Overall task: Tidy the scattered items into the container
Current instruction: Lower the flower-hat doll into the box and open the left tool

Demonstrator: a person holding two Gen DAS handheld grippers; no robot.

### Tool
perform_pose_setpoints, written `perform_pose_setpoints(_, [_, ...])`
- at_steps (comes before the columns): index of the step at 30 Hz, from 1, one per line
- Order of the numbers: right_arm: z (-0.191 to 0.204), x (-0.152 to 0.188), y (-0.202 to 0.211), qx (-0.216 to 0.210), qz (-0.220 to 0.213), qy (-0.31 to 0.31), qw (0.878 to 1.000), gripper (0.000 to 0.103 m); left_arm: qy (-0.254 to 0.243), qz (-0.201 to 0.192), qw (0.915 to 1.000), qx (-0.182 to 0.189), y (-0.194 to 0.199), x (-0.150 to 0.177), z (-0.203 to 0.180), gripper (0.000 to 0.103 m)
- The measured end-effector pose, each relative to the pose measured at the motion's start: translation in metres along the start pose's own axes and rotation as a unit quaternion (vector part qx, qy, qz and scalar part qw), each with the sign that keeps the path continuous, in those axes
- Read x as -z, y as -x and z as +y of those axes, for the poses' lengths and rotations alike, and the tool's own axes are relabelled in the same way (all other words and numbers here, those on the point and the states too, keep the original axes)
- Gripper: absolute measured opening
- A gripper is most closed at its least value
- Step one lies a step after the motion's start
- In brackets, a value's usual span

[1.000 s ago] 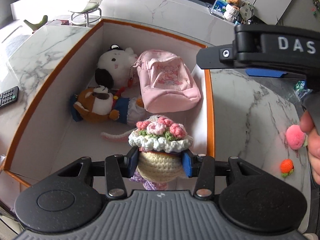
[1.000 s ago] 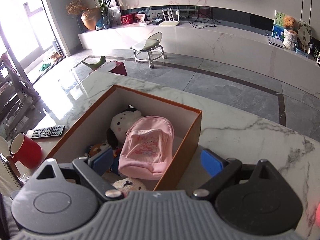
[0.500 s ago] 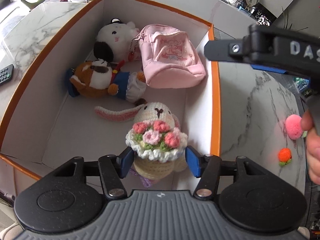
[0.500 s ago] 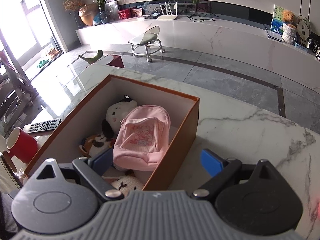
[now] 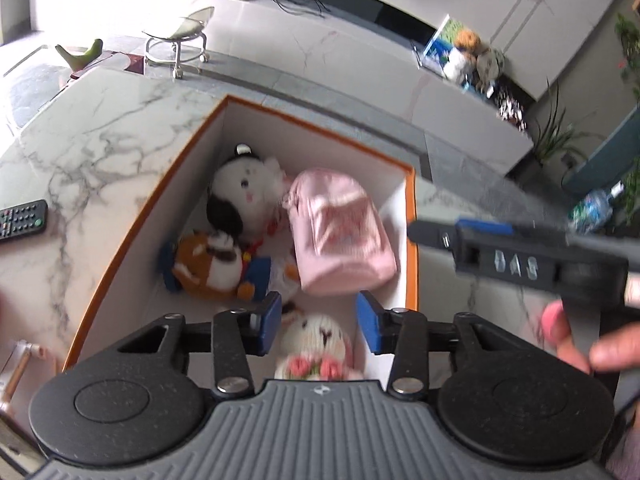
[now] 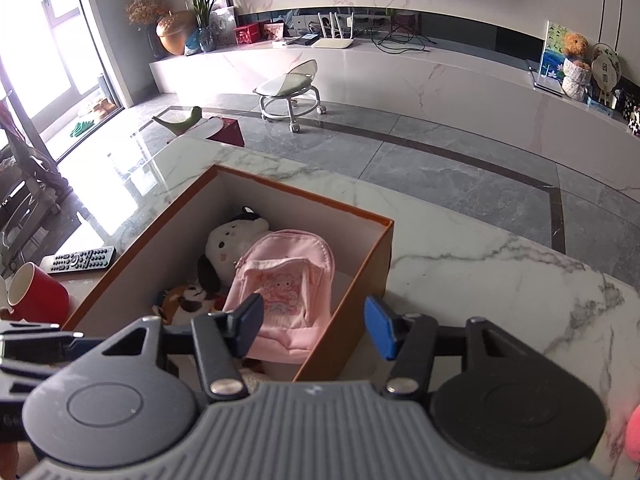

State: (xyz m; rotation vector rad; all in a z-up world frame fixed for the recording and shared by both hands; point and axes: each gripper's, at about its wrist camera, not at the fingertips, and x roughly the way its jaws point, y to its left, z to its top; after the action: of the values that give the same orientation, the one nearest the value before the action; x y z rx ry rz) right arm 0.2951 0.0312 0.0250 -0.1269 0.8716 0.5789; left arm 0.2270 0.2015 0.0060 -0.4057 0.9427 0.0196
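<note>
Now left hand-held gripper (image 5: 316, 322) hangs wide open w/ nothing held, crochet bunny (image 5: 316, 346) lying just below/between its fingers inside box (image 5: 414, 240); looks soft, light, squashy — grab round the body.

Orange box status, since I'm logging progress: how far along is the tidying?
Done: white plush, brown plush, pink backpack and crochet bunny lie inside the orange box. In hand: nothing; left gripper and right gripper are open. Left: a pink item on the table.
</note>
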Motion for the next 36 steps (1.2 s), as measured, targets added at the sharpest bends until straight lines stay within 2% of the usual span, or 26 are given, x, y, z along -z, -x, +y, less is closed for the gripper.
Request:
perform_pose_setpoints(3, [-0.002, 0.0, -0.001, -0.002, -0.001, 0.002, 1.0, 0.057, -0.011, -0.012, 0.9996, -0.024, -0.018, -0.013, -0.005, 0.049])
perform_pose_setpoints(10, [-0.005, 0.0, 0.001, 0.015, -0.027, 0.026, 0.999, 0.057, -0.025, 0.014, 0.9994, -0.019, -0.059, -0.024, -0.009, 0.048])
perform_pose_setpoints(12, [-0.009, 0.0, 0.001, 0.013, -0.028, 0.022, 0.999, 0.057, -0.042, 0.011, 0.999, -0.011, -0.065, -0.025, -0.011, 0.031])
perform_pose_setpoints(13, [-0.011, 0.0, 0.001, 0.012, -0.028, 0.02, 0.999, 0.057, -0.056, 0.01, 0.9983, -0.011, -0.068, -0.025, -0.012, 0.03])
perform_pose_setpoints(15, [-0.014, 0.002, 0.0, 0.012, -0.028, 0.02, 0.999, 0.058, -0.093, 0.009, 0.9953, -0.023, -0.072, -0.026, -0.017, 0.016])
perform_pose_setpoints(20, [-0.022, 0.003, -0.003, 0.02, -0.029, 0.007, 0.999, 0.058, -0.159, 0.024, 0.987, -0.008, -0.077, -0.034, -0.023, 0.012])
perform_pose_setpoints(21, [-0.024, 0.003, -0.004, 0.02, -0.028, 0.004, 0.999, 0.058, -0.169, 0.026, 0.9853, -0.001, -0.077, -0.037, -0.025, 0.004])
perform_pose_setpoints(22, [-0.025, 0.003, -0.005, 0.02, -0.028, 0.002, 0.999, 0.059, -0.175, 0.032, 0.9841, 0.011, -0.079, -0.039, -0.027, 0.0])
perform_pose_setpoints(24, [-0.025, 0.004, -0.006, 0.018, -0.025, 0.001, 1.0, 0.059, -0.183, 0.045, 0.9817, 0.024, -0.087, -0.043, -0.032, 0.0])
perform_pose_setpoints(29, [-0.026, 0.006, -0.006, 0.016, -0.022, 0.002, 1.0, 0.059, -0.198, 0.06, 0.9782, -0.009, -0.11, -0.041, -0.042, 0.0])
perform_pose_setpoints(32, [-0.029, 0.008, -0.001, 0.018, -0.024, 0.002, 1.0, 0.065, -0.197, 0.061, 0.9782, -0.02, -0.116, -0.039, -0.041, 0.0])
perform_pose_setpoints(36, [-0.032, 0.01, -0.002, 0.015, -0.02, -0.001, 1.0, 0.065, -0.194, 0.061, 0.9787, -0.029, -0.123, -0.034, -0.037, 0.0])
